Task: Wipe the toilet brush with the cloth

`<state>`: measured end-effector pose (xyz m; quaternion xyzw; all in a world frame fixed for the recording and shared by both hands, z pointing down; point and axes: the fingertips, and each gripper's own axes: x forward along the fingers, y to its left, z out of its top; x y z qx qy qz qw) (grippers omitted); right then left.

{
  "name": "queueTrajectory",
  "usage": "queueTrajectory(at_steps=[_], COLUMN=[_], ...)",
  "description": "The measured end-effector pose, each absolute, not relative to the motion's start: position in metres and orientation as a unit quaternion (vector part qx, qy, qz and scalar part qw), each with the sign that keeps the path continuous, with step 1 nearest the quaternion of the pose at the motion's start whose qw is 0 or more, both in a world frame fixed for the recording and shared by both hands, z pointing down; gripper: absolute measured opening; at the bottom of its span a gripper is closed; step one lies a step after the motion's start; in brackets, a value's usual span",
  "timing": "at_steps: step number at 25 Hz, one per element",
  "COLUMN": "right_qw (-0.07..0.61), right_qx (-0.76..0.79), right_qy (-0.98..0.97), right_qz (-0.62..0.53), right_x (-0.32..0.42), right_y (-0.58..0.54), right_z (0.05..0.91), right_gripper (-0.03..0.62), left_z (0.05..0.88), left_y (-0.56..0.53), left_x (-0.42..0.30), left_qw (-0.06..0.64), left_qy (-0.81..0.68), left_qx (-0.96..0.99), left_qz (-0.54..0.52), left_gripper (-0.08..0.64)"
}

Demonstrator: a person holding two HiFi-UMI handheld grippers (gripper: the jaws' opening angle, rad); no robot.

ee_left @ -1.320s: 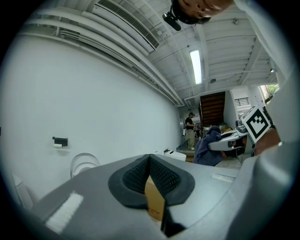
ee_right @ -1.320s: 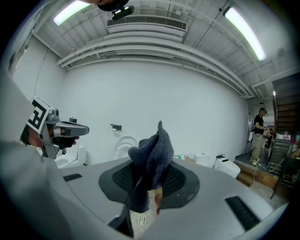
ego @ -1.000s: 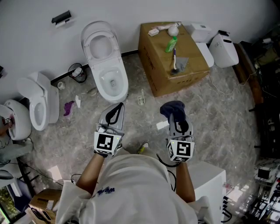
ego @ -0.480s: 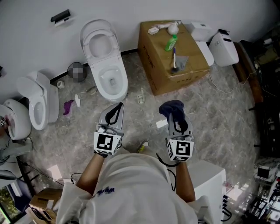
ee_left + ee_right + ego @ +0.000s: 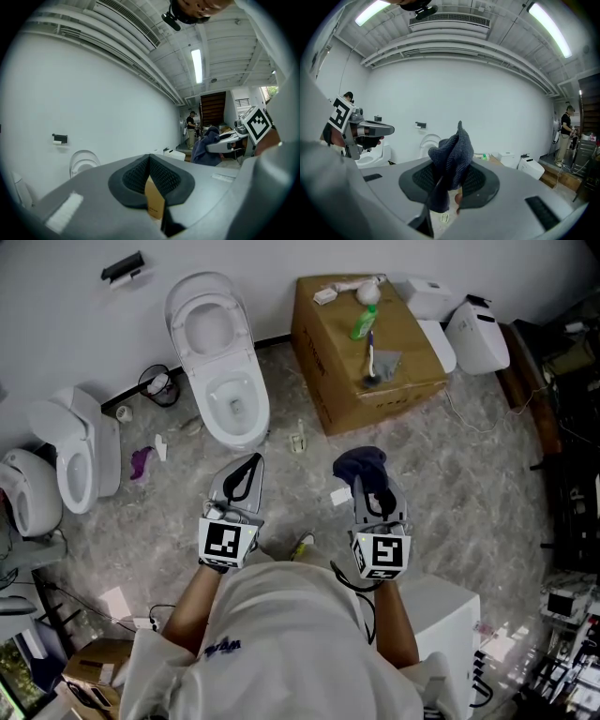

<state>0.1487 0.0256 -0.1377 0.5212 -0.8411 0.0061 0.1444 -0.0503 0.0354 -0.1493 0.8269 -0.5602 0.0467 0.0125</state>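
Right gripper view: right gripper [image 5: 449,190] clamps the soft, limp cloth [image 5: 452,152]; left gripper [image 5: 149,164] is closed, empty. Judged light and rigid, the toilet brush [image 5: 371,354] is best gripped by its handle.

Cloth [image 5: 452,159] rough, woolly knit; toilet [image 5: 220,362] glossy white; box [image 5: 323,352] matt cardboard; floor [image 5: 469,484] smooth marbled stone.

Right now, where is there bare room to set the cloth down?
Free: the floor right of the cloth, in front of the box; the box's left top. Crowded: the box's middle, around bottle and brush; littered floor left of the toilet.
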Motion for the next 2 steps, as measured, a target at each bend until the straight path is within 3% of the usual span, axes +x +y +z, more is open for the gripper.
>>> queueTrajectory(at_steps=[2], right_qw=[0.145], right_qx=[0.515], right_qy=[-0.845], right_qz=[0.005], right_x=[0.1460], right_y=[0.0239], right_z=[-0.1374], right_gripper=[0.109], left_z=[-0.1496], left_y=[0.0347], left_x=[-0.0503], left_qw=[0.011], left_qy=[-0.561], left_qx=[0.826], left_qz=[0.046], left_gripper=[0.000])
